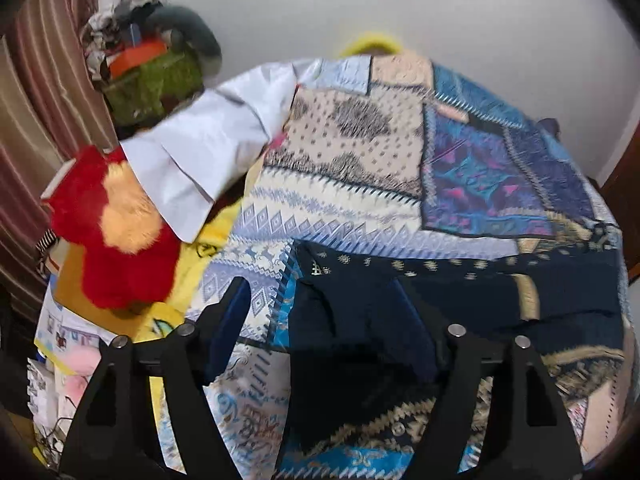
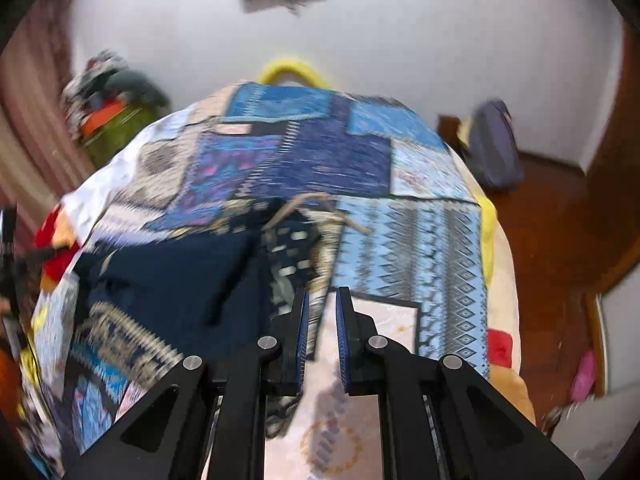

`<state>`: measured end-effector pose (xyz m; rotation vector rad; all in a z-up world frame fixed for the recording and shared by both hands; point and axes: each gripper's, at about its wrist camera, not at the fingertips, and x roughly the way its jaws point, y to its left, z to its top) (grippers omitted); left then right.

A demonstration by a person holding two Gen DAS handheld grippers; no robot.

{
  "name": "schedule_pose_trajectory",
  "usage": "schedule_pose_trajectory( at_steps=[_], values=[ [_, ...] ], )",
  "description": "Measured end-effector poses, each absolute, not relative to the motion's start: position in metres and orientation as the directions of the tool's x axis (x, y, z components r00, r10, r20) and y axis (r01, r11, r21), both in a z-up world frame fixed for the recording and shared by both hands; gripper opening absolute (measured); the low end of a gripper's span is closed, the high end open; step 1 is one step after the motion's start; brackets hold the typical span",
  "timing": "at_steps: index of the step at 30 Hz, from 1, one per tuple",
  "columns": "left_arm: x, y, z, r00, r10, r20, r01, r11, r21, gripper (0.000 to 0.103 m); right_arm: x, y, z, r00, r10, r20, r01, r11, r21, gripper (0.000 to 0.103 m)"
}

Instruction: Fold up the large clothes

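Now smooth the dark navy gold-patterned garment (image 1: 460, 304) lying on the patchwork bedspread (image 1: 352, 168); left gripper (image 1: 320, 328) spread wide over it, right gripper (image 2: 322, 340) nearly together, apparently empty.

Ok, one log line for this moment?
left tongs: open, over navy garment | right tongs: shut, hold on cloth unclear | garment: rumpled, unfolded, on patchwork bedspread

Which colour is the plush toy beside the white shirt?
Red plush toy with a peach patch; left wrist view.
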<state>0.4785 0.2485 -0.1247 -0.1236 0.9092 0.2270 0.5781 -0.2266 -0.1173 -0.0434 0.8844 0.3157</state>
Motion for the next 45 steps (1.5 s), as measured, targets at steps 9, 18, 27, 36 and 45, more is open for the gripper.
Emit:
schedule_pose_trajectory(
  at_steps=[9, 18, 27, 36, 45],
  values=[
    [0.469, 0.171, -0.157, 0.559, -0.018, -0.829, -0.026, 0.999, -0.039, 0.077, 0.55, -0.131, -0.165, 0.487, 0.317, -0.814, -0.472, 0.88, 0.06, 0.009],
    [0.568, 0.153, -0.211, 0.473, 0.168, -0.865, -0.065, 0.986, 0.156, 0.077, 0.63, -0.076, -0.194, 0.466, 0.25, -0.849, -0.469, 0.883, 0.002, 0.009],
    [0.581, 0.226, -0.103, 0.635, 0.302, -0.712, -0.279, 0.948, 0.153, 0.077, 0.698, -0.101, -0.125, 0.646, 0.181, -0.742, -0.261, 0.965, 0.009, 0.009],
    [0.52, 0.2, -0.128, 0.611, 0.032, -0.791, -0.054, 0.999, -0.001, 0.084, 0.611, -0.047, -0.13, 0.515, 0.384, -0.766, -0.537, 0.842, 0.061, 0.009],
    [0.489, 0.149, -0.233, 0.451, -0.026, -0.892, 0.024, 1.0, -0.017, 0.089, 0.554, 0.0, -0.229, 0.61, 0.13, -0.782, -0.567, 0.761, -0.315, 0.008]
  ],
)
